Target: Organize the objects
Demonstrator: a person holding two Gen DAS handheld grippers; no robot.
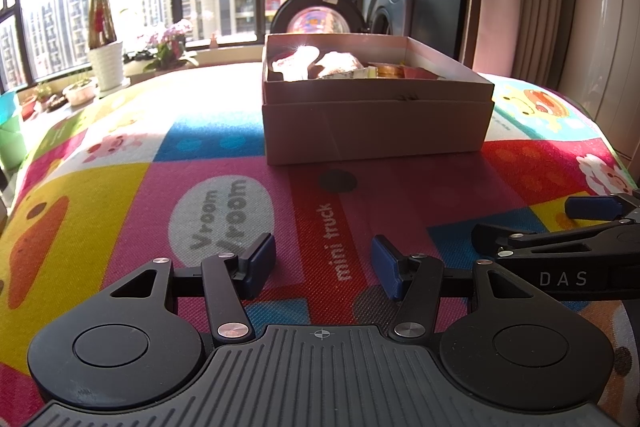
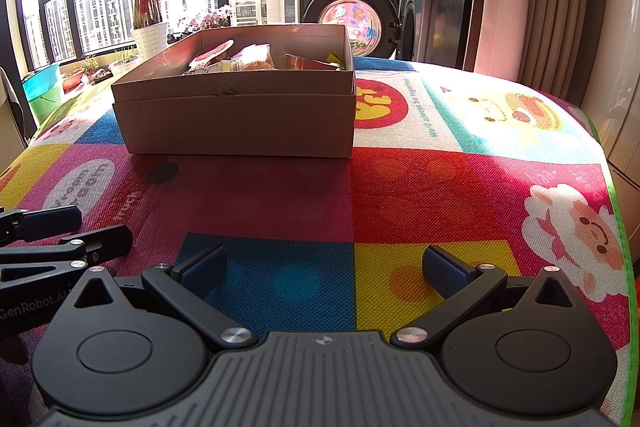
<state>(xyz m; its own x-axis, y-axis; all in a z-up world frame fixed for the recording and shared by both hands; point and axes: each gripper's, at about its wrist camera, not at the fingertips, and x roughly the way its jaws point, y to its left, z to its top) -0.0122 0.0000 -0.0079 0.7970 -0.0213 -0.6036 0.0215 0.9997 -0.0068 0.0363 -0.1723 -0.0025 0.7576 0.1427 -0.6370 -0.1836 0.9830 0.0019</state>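
The tall front wall of the brown cardboard box (image 1: 376,123) hides most of the packets inside (image 2: 256,61); only their tops show, and bright glare blurs them. The right hand-held gripper (image 1: 576,223) is cut off by the picture's edge in the left wrist view.

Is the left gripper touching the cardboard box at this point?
Apart. In the left wrist view the left gripper is open and empty, with a broad strip of bare play mat between its fingertips and the cardboard box.
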